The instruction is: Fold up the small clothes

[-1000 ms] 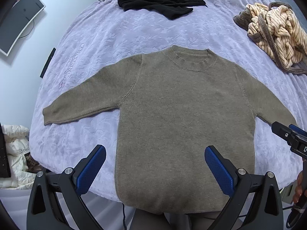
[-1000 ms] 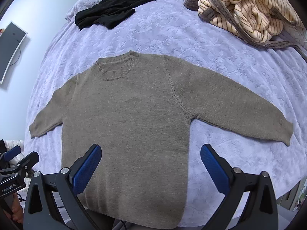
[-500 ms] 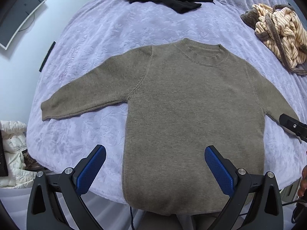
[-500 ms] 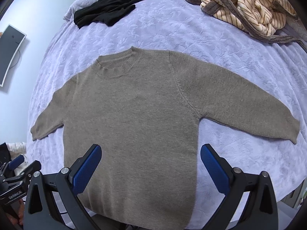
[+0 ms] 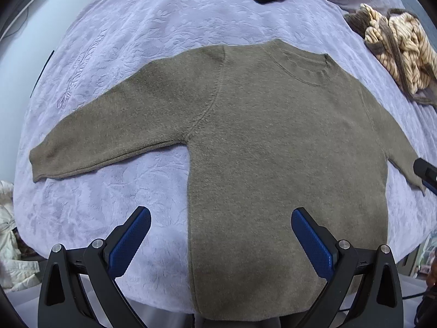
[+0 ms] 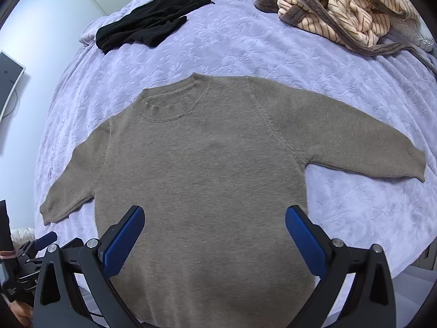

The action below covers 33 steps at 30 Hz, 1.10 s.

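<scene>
An olive-brown knit sweater (image 5: 273,164) lies flat, front up, on the lilac bedspread (image 5: 136,41), both sleeves spread out sideways; it also shows in the right wrist view (image 6: 207,180). My left gripper (image 5: 221,240) is open and empty, hovering above the sweater's lower left hem and side edge. My right gripper (image 6: 215,235) is open and empty above the lower middle of the sweater. The right gripper's tip shows at the right edge of the left wrist view (image 5: 426,170), near the right cuff.
A black garment (image 6: 147,24) lies at the far side of the bed. A striped cream and brown garment (image 6: 341,8) is heaped at the far right. The bed's near edge runs just under the sweater hem. A white item (image 5: 8,232) lies on the floor left.
Both grippers have moved closer to the bed and lower; the left one shifted left, toward the sweater's left side. The sweater has not moved. Both stay open.
</scene>
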Each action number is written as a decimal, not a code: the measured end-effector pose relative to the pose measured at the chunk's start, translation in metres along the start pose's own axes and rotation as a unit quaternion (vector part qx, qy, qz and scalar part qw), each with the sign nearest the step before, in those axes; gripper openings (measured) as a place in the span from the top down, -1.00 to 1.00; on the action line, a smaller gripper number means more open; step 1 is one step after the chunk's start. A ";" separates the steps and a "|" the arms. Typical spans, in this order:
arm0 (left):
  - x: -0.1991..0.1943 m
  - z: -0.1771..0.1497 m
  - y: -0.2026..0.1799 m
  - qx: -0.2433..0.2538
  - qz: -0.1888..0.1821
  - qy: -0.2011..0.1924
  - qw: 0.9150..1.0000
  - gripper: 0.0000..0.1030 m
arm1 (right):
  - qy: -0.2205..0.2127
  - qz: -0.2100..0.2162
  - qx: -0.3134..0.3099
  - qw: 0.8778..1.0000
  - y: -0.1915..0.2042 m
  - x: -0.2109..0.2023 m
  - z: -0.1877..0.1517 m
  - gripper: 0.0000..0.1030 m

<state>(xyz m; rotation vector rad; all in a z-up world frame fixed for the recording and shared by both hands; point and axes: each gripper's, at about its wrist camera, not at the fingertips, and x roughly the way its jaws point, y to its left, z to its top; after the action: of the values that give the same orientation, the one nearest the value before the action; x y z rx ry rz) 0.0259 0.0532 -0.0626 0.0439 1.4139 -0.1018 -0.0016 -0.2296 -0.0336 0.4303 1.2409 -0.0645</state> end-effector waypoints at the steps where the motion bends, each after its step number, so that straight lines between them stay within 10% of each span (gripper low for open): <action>1: 0.002 0.002 0.005 -0.007 -0.008 -0.003 1.000 -1.00 | 0.003 0.000 -0.003 1.000 0.005 0.001 0.000 -1.00; 9: 0.025 0.020 0.125 -0.147 -0.083 -0.076 0.983 -1.00 | 0.014 0.001 -0.043 0.999 0.043 0.008 -0.008 -1.00; 16: 0.078 0.002 0.269 -0.340 -0.048 -0.077 0.936 -1.00 | 0.039 -0.005 -0.059 0.997 0.064 0.022 -0.014 -1.00; 24: 0.109 -0.012 0.321 -0.429 -0.092 -0.087 0.895 -0.95 | 0.056 -0.015 -0.059 0.997 0.083 0.028 -0.026 -1.00; 25: 0.110 -0.010 0.327 -0.430 -0.092 -0.092 0.893 -0.88 | 0.058 -0.016 -0.058 0.997 0.085 0.028 -0.027 -1.00; 30: 0.110 0.000 0.335 -0.421 -0.144 -0.106 0.889 0.80 | 0.056 -0.007 -0.058 0.997 0.094 0.025 -0.033 -1.00; 33: 0.088 0.004 0.331 -0.406 -0.135 -0.135 0.894 0.80 | 0.054 0.001 -0.067 0.996 0.096 0.023 -0.034 -1.00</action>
<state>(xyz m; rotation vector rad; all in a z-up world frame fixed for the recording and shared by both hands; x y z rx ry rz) 0.0754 0.3779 -0.1591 -0.8326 1.0846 0.2530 0.0025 -0.1252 -0.0366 0.3221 1.3432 0.0428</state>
